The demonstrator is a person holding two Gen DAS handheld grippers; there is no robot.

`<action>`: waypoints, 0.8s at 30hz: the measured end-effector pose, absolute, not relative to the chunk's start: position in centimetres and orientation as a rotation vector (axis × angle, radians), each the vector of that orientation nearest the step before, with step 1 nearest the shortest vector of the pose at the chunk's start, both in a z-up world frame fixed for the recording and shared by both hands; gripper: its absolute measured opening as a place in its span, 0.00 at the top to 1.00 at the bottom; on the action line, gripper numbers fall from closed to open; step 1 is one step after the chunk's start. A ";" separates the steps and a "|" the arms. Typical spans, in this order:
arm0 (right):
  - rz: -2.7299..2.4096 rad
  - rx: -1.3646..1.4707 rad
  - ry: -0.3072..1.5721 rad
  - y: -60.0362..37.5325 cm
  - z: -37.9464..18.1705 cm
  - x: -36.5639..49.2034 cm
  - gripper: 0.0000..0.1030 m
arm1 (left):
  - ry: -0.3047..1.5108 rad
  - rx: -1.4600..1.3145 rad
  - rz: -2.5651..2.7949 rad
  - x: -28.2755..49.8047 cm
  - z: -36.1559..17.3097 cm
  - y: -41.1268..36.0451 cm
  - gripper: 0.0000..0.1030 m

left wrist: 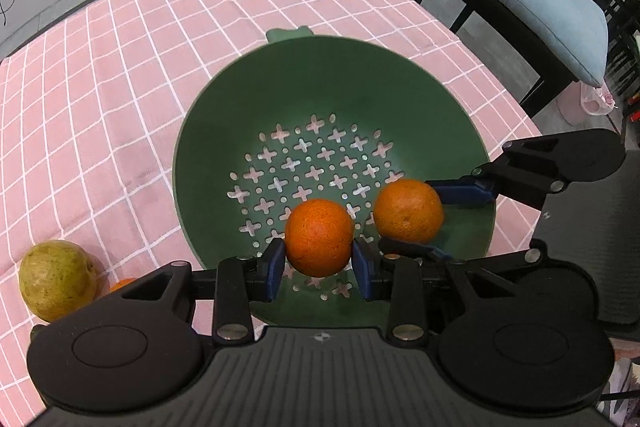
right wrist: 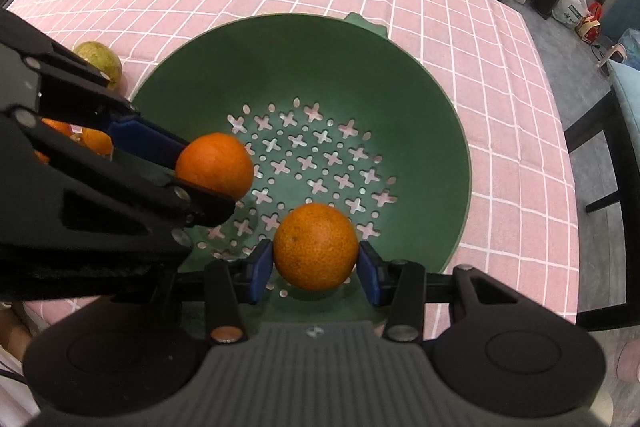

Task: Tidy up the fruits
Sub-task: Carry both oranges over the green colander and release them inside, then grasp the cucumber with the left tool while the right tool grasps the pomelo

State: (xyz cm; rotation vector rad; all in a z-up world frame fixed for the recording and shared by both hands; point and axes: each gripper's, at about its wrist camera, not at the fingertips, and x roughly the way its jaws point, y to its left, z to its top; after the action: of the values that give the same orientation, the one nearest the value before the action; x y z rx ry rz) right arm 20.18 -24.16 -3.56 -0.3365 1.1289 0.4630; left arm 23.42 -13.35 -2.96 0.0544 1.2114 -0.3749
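left tool (left wrist: 319, 265) pinching orange (left wrist: 319, 237), right tool (right wrist: 316, 269) pinching second orange (right wrist: 315, 247), both over green colander (left wrist: 320, 75).

Even indoor light, soft shadows, sharp centre, strong fisheye bending edges.

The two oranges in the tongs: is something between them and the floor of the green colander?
Nothing visible. The left orange and right orange hang above the colander, whose perforated floor below them is bare.
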 end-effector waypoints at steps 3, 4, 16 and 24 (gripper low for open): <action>0.461 -0.333 1.128 -24.1 -3.5 20.0 0.59 | 1.214 0.048 -0.371 23.4 -3.0 -13.2 0.60; 0.462 -0.332 1.129 -24.1 -3.5 19.9 0.58 | 1.209 0.048 -0.378 23.4 -3.0 -13.3 0.58; 0.403 -0.358 1.008 -24.8 -0.5 18.1 0.30 | 1.059 0.044 -0.399 20.5 1.2 -12.7 0.39; 0.339 -0.292 0.818 -24.5 2.2 13.6 0.26 | 0.990 0.023 -0.319 17.2 4.2 -8.5 0.39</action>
State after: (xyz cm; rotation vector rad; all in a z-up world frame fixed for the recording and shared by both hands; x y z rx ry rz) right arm 13.56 -24.55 2.17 -0.2920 0.8183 0.3392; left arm 17.19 -8.52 4.19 0.0231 0.9896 -0.3189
